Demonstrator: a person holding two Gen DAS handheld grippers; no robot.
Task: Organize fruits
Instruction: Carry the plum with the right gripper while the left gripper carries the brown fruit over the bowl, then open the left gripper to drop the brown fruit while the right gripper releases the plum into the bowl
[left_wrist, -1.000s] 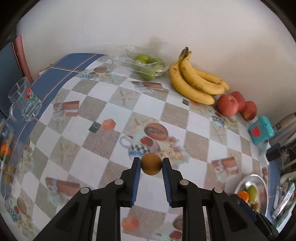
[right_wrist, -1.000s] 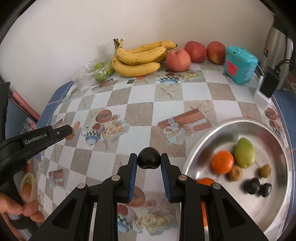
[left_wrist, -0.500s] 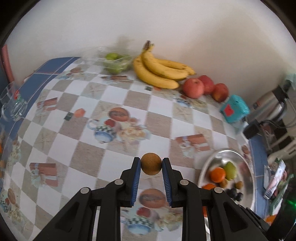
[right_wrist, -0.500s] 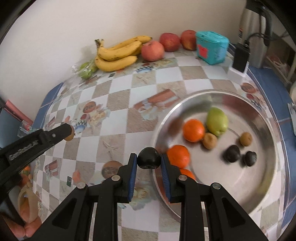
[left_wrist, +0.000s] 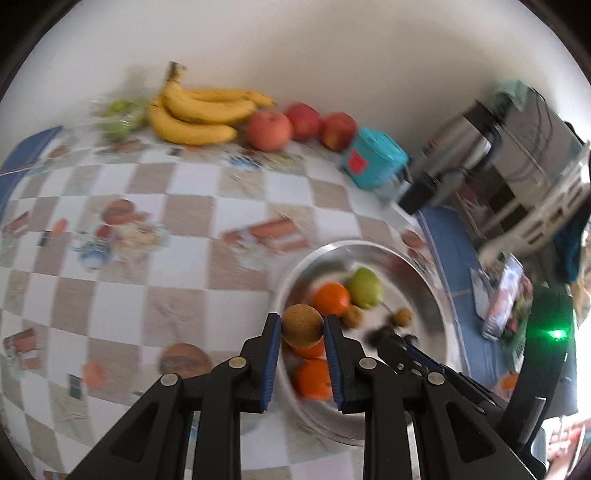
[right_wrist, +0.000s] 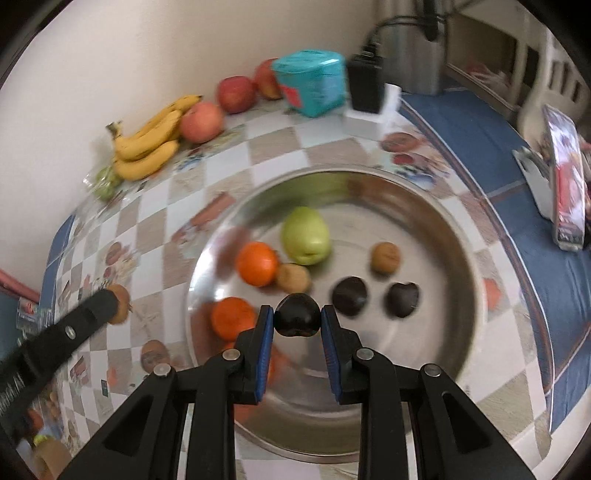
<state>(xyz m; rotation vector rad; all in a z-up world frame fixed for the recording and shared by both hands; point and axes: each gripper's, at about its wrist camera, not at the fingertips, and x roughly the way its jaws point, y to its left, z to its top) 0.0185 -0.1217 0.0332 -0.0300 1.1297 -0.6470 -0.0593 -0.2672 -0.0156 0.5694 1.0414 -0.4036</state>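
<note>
My left gripper (left_wrist: 301, 332) is shut on a round brown fruit (left_wrist: 301, 325) and holds it at the left rim of the steel bowl (left_wrist: 432, 280). My right gripper (right_wrist: 297, 322) is shut on a dark plum (right_wrist: 297, 319) and holds it above the inside of the steel bowl (right_wrist: 461, 236). The bowl holds oranges (right_wrist: 256, 263), a green pear (right_wrist: 304, 234), small brown fruits (right_wrist: 385, 256) and two dark plums (right_wrist: 349, 296). The left gripper also shows at the left of the right wrist view (right_wrist: 118, 304).
Bananas (left_wrist: 199, 116), red apples (left_wrist: 269, 129) and a bag of green fruit (left_wrist: 120, 114) lie along the back wall. A teal box (left_wrist: 373, 157), a black adapter (right_wrist: 365, 86) and a steel kettle (left_wrist: 476, 129) stand at the back right.
Both grippers have moved right with their fruits. The right one went from the table beside the bowl to over its inside. The left one went from mid-table to the bowl's rim.
</note>
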